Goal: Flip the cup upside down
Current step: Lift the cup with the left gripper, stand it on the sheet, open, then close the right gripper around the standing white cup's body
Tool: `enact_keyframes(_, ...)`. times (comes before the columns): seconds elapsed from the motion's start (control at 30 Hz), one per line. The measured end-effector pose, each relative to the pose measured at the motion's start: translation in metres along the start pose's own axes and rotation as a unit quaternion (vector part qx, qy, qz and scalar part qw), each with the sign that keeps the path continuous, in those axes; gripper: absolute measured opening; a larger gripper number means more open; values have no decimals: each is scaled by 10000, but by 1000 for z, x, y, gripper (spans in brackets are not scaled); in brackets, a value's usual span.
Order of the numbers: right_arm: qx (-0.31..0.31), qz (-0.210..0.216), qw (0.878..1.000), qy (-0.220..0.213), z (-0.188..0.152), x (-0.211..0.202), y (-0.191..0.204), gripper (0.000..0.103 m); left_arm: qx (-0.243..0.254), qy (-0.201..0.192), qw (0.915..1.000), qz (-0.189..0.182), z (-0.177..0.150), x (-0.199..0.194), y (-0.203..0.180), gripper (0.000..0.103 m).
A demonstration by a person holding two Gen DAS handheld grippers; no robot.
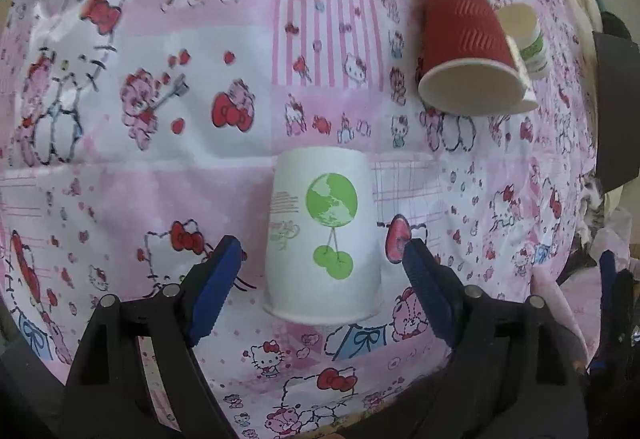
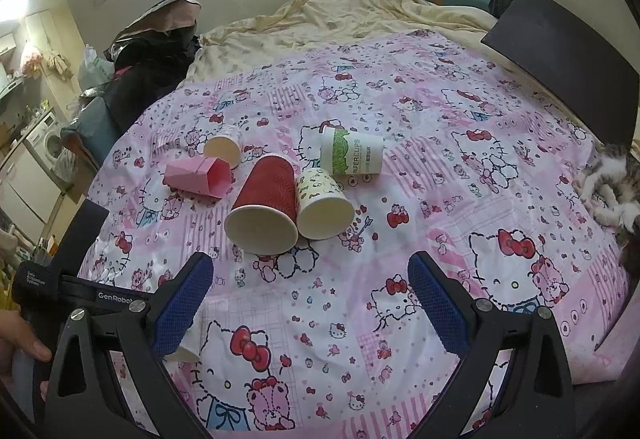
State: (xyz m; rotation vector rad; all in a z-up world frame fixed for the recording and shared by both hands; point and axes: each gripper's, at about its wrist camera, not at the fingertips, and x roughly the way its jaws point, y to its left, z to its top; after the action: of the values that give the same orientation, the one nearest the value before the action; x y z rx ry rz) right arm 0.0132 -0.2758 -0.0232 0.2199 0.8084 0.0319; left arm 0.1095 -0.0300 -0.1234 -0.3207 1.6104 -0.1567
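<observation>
Two grippers, jaws released on both. Left gripper (image 1: pixel 322 259) straddled the white cup (image 1: pixel 322 235), which stood rim-down on the bed sheet (image 1: pixel 160 175), pads clear of its sides. Right gripper (image 2: pixel 310 281) hovered empty near the red cup (image 2: pixel 266 209) lying on its side beside a patterned cup (image 2: pixel 322 205)

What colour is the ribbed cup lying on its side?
Red, with a pale inside; the ribbed cup shows best in the right wrist view.
</observation>
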Motion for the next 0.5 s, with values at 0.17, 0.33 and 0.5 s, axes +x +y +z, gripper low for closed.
enact_keyframes(0.17, 132, 131, 9998, 60, -2, 0, -4, 100, 191, -324, 9993, 2, -17, -29, 7, 81)
enact_keyframes(0.33, 388, 553, 9974, 263, -3, 4, -9, 100, 239, -672, 9974, 106, -39, -52, 27, 81)
enact_keyframes(0.5, 531, 1525, 9819, 986, -2, 19, -3, 100, 223, -1106, 9934, 216, -66, -71, 53, 89)
